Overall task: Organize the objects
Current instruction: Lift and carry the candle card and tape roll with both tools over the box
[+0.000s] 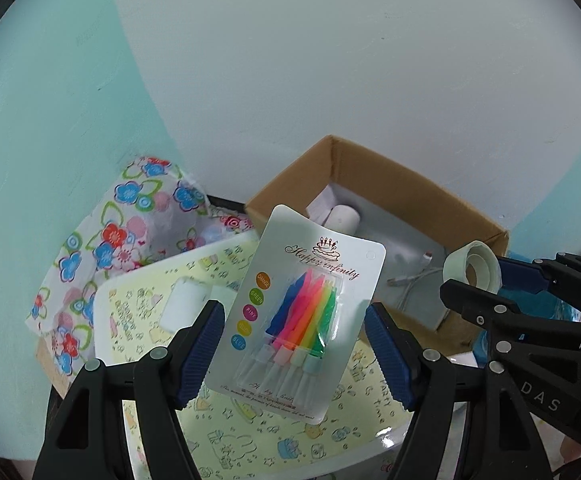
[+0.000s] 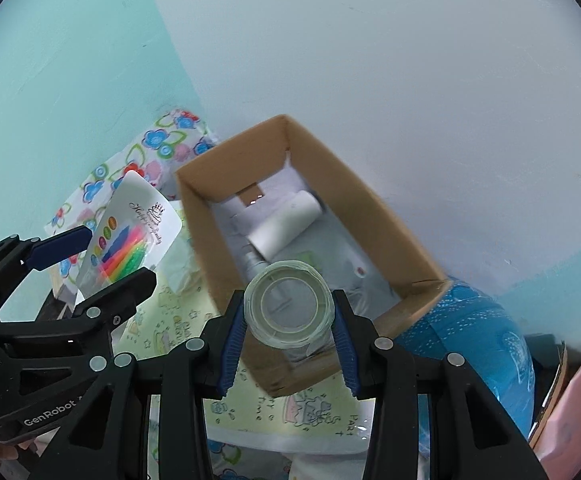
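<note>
My left gripper is shut on a white card pack of coloured birthday candles, its blue pads pressing both long edges, and holds it in the air above a yellow patterned tray. The right wrist view shows the same candle pack in the left gripper. My right gripper is shut on a roll of clear tape, held over the near edge of an open cardboard box. That tape roll also shows at the right, beside the box.
Inside the box lie a white paper roll, a white cable and other pale items. A floral cloth is bunched at the left against the teal wall. A blue patterned pack and a pink item sit right of the box.
</note>
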